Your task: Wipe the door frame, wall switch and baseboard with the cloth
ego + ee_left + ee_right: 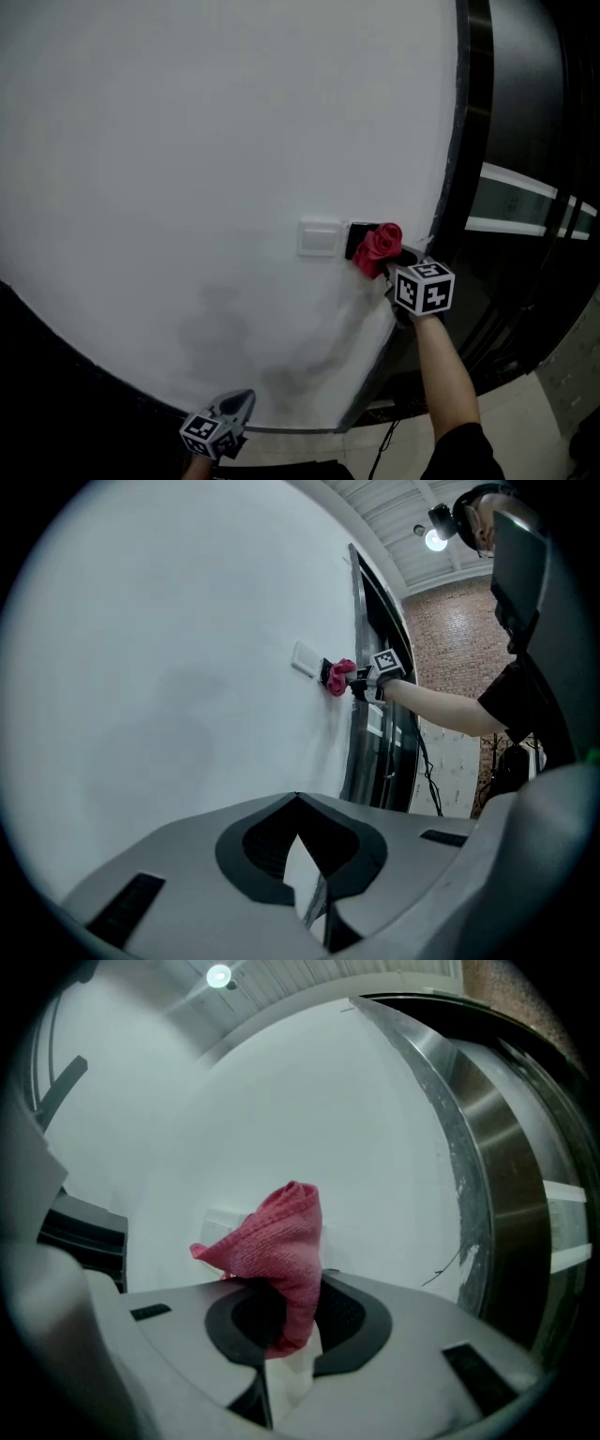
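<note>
Switch-wiping step: right gripper (289, 1354) pinching red cloth (272, 1241), wall switch (319, 237) just left; left gripper (314, 902) pressed together, empty. Next, likely: sweep leftward.

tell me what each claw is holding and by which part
The right claw pinches the red knitted cloth by its lower bunched end; the left claw holds nothing.

The cloth (379, 247) sits just right of the wall switch (319, 238) (door frame (476, 112) farther right).
</note>
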`<move>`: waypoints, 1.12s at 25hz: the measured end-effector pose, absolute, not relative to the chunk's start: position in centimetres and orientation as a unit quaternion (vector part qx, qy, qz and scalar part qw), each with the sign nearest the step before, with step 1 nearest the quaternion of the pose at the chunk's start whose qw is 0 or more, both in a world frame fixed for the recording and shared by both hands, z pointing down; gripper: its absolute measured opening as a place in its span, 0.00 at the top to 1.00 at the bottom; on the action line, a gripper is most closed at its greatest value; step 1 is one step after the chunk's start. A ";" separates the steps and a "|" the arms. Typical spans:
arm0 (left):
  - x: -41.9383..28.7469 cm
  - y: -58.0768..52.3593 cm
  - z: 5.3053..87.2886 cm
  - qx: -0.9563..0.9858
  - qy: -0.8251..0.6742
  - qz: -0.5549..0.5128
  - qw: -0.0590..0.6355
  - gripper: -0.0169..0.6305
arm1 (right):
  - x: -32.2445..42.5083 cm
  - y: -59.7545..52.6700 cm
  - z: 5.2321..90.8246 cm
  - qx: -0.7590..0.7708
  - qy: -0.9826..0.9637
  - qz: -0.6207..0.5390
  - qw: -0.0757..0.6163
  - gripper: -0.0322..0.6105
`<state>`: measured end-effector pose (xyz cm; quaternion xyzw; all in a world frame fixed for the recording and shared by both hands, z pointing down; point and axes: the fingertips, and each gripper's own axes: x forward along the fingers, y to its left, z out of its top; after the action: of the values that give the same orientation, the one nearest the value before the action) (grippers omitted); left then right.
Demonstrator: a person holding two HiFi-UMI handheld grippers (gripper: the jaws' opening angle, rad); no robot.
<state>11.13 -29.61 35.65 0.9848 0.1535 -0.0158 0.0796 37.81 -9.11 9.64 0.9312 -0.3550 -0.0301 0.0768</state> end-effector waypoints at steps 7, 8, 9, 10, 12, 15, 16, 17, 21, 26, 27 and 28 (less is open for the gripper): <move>11.1 -30.1 36.4 0.987 0.142 0.006 0.071 0.99 | 38.8 -6.2 10.2 0.951 -0.296 -0.035 0.084 0.85; 11.0 -30.0 36.3 0.987 0.143 0.006 0.071 0.99 | 38.5 -5.7 10.2 0.953 -0.290 -0.036 0.082 0.86; 10.9 -30.0 36.3 0.987 0.145 0.006 0.072 0.99 | 37.8 -5.7 10.1 0.951 -0.296 -0.039 0.076 0.86; 10.9 -29.9 36.4 0.986 0.146 0.006 0.075 0.99 | 36.6 -6.2 9.9 0.946 -0.314 -0.043 0.068 0.86; 11.2 -29.9 36.8 0.986 0.147 0.007 0.084 0.99 | 33.6 -8.8 9.1 0.926 -0.369 -0.057 0.061 0.86; 11.7 -30.0 37.0 0.984 0.148 0.004 0.095 0.99 | 29.9 -15.1 8.1 0.885 -0.456 -0.064 0.074 0.86; 11.7 -30.1 36.9 0.984 0.147 0.000 0.099 0.99 | 29.1 -17.2 8.0 0.874 -0.476 -0.060 0.081 0.86; 11.6 -30.3 36.8 0.984 0.146 -0.004 0.103 0.99 | 28.6 -19.2 8.1 0.865 -0.490 -0.055 0.089 0.86; 11.3 -31.2 37.4 0.986 0.126 -0.010 0.114 0.99 | 28.3 -25.6 8.8 0.851 -0.509 -0.041 0.123 0.86; 10.6 -32.4 37.2 0.988 0.116 -0.012 0.103 0.99 | 29.8 -28.2 9.8 0.861 -0.489 -0.031 0.133 0.86; 10.6 -32.8 37.1 0.988 0.114 -0.012 0.101 0.99 | 30.3 -27.9 9.7 0.866 -0.483 -0.032 0.125 0.86; 10.5 -33.4 37.0 0.989 0.109 -0.011 0.100 0.99 | 30.7 -27.7 9.5 0.869 -0.481 -0.031 0.115 0.86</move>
<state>10.50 -33.39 37.03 0.9889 0.1092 -0.0110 0.1003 30.71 -27.71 9.51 0.8687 -0.4807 -0.0310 0.1153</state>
